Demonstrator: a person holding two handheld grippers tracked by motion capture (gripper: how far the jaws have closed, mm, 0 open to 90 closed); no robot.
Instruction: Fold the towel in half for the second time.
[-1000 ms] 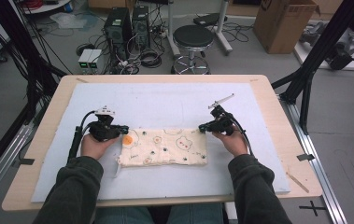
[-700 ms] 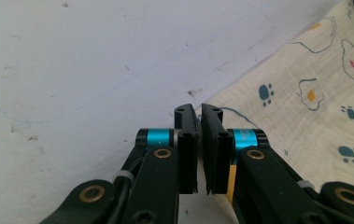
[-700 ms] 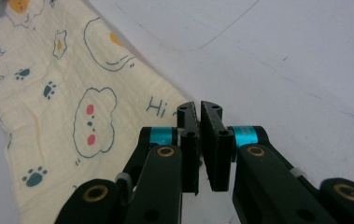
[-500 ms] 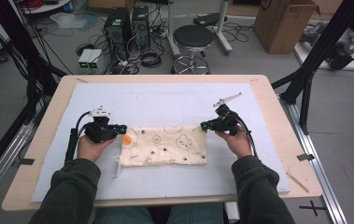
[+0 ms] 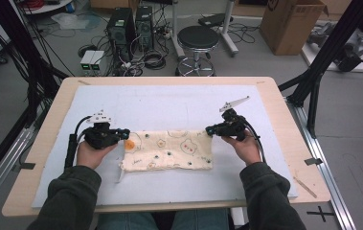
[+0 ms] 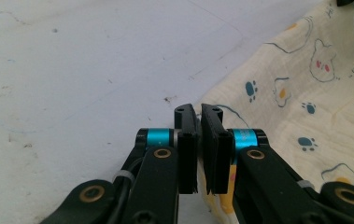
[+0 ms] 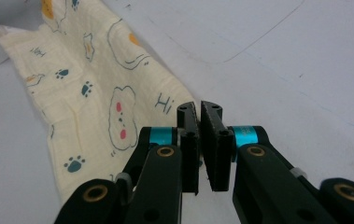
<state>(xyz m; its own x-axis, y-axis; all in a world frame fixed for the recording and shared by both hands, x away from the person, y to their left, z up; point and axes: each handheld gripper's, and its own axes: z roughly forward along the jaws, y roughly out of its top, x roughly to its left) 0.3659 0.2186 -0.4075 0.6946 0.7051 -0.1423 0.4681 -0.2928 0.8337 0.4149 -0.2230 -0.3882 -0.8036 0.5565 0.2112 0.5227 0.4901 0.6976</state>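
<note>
Currently:
Cloth [image 5: 169,150]: long axis left-right across surface [image 5: 169,103].
Left tool [image 5: 124,132]: clamps cloth's left corner.
Right tool [image 5: 209,129]: clamps right corner.

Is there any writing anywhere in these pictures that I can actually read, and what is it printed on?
"Hi": dark blue lettering on the cream cotton cloth printed with bears and paw prints, beside a bear's face, in the right gripper view.
Smaller lettering near that cloth's far end: too small to read.
Dark marking on the brown cardboard box on the floor: too blurred to read.
</note>
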